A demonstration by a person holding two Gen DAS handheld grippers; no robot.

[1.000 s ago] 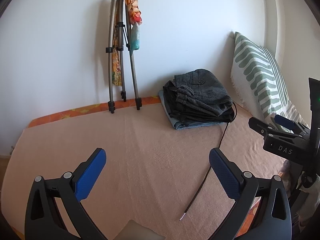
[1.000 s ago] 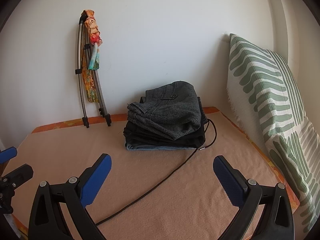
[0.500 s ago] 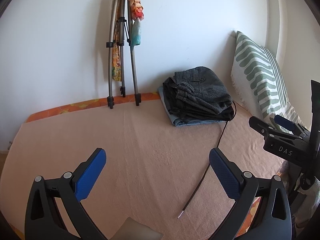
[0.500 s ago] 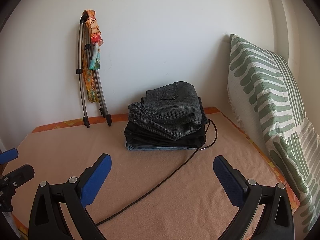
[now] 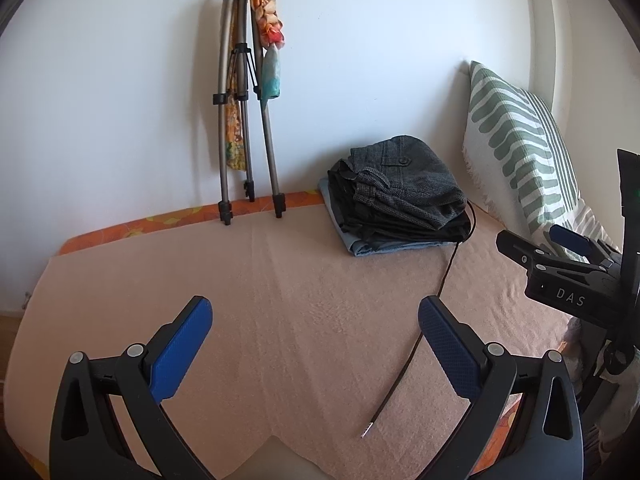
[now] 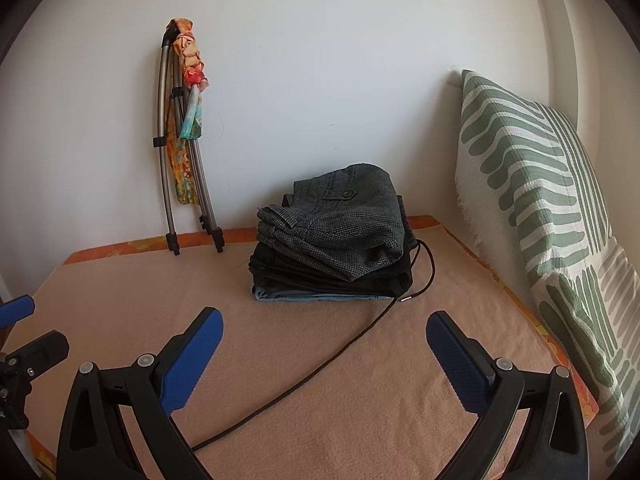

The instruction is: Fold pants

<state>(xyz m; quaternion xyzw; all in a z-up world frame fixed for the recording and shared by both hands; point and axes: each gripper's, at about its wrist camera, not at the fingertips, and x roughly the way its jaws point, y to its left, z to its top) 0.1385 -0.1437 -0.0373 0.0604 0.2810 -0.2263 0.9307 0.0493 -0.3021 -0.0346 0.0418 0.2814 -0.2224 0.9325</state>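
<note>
A stack of folded pants [image 5: 396,200] lies at the back right of the bed, grey checked pair on top, black and light blue ones under it; it also shows in the right wrist view [image 6: 336,236]. My left gripper [image 5: 316,320] is open and empty, held above the peach blanket [image 5: 280,300] well short of the stack. My right gripper [image 6: 324,334] is open and empty, in front of the stack. The right gripper also shows at the right edge of the left wrist view [image 5: 560,256].
A thin black cord [image 6: 320,368] runs from the stack across the blanket toward the front. A folded tripod [image 5: 244,120] with colourful cloth leans on the back wall. A green-striped pillow [image 6: 540,208] stands along the right wall.
The left wrist view has shifted slightly, so the stack and tripod sit a little higher and farther. The right gripper has barely moved. Both grippers stay open.
</note>
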